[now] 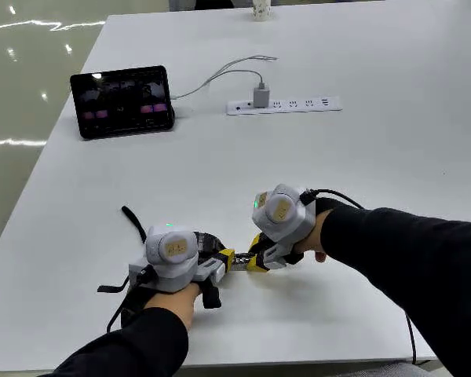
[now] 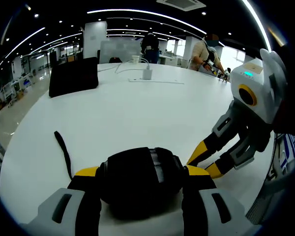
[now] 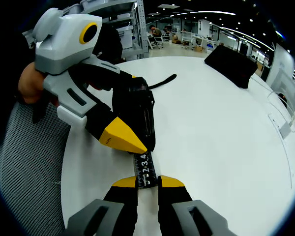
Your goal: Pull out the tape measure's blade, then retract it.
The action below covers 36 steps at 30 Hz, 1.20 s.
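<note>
Black tape-measure case (image 2: 140, 179) is clamped between the jaws of the left gripper (image 1: 220, 264), which are closed against its two sides. It is held low over the white worktop (image 1: 322, 157), close to the near edge and a bit left of centre. Whether it rests on the surface can't be told.

The blade (image 3: 144, 169) is pinched at its tip by the right gripper (image 3: 147, 183), jaws nearly shut w/ just the thin strip between them. Only a short stub of blade is out. The first few numerals can be read in the right gripper view, and the two grippers' yellow tips are almost touching.

Progress, as judged: the grips are set on both ends and the pull-out is barely begun. Most of the extension is left to do, then the whole retraction.

Room for moving:
- Bare worktop is seen to the right of the right gripper, along the near edge twd the near right corner, and diagonally twd the far right. The pull is prob. best taken that way.
- Little margin is left twd the near edge, just behind both grippers.
- The tablet (image 1: 123, 100) by the left edge and the power strip (image 1: 286, 104) w/ charger plug (image 1: 261, 96) twd the far edge are well apart from the work.
- The case's wrist strap (image 1: 132, 222) lies loose on the worktop left of the case. It may get dragged, but is judged no obstacle.
</note>
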Each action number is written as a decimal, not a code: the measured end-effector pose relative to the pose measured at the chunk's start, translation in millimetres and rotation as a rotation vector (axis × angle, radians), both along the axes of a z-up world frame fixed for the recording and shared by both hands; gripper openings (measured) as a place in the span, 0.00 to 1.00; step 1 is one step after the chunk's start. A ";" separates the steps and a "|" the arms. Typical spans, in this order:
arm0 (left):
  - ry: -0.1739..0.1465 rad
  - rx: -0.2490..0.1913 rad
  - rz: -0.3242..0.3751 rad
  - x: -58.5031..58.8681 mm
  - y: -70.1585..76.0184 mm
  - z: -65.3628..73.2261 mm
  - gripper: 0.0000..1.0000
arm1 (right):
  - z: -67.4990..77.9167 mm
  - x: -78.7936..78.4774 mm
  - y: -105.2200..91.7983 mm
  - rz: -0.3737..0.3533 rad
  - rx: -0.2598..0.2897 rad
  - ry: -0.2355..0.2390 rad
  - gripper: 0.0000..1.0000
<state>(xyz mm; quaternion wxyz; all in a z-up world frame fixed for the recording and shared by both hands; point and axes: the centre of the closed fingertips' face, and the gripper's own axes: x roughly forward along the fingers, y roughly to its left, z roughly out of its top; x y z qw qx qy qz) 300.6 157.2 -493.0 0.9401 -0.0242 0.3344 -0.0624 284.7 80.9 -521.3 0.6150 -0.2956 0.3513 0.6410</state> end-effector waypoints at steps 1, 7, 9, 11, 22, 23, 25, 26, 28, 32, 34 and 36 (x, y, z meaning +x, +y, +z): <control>0.000 0.000 -0.001 -0.1 0.0 -0.2 0.62 | 0.2 -0.2 0.4 0.002 0.002 -0.001 0.12; -0.002 -0.002 -0.002 -0.4 0.0 -0.4 0.62 | -0.5 0.0 3.2 -0.005 0.003 0.004 0.12; -0.003 -0.003 -0.002 0.1 0.1 -0.4 0.62 | -0.6 -0.1 3.6 -0.015 0.006 0.012 0.12; -0.002 -0.005 -0.003 0.6 0.4 -0.5 0.62 | -1.1 0.2 4.3 -0.016 0.009 0.013 0.12; 0.002 -0.010 -0.006 0.4 0.3 -0.7 0.62 | -0.8 -1.5 8.9 -0.004 0.018 0.012 0.12; 0.002 -0.012 -0.005 0.3 0.3 -0.6 0.62 | -0.8 -1.4 9.3 -0.007 0.020 0.012 0.12; 0.001 -0.013 -0.006 0.0 0.3 -0.5 0.62 | -0.8 -1.5 9.9 -0.008 0.020 0.011 0.12; 0.002 -0.013 -0.006 -0.1 0.4 -0.4 0.62 | -1.0 -1.3 10.2 -0.011 0.019 0.011 0.12; 0.003 -0.014 -0.006 -0.3 0.3 -0.3 0.62 | -1.1 -1.3 11.4 -0.010 0.022 0.011 0.12; 0.003 -0.027 0.000 -0.9 0.4 -0.1 0.62 | -0.9 -1.5 13.5 -0.013 0.025 0.015 0.12; 0.004 -0.027 -0.002 -0.8 0.5 -0.2 0.62 | -1.0 -1.9 15.2 -0.015 0.031 0.014 0.12; 0.006 -0.027 -0.003 -0.8 0.6 -0.2 0.62 | -1.1 -1.6 17.4 -0.015 0.036 0.009 0.12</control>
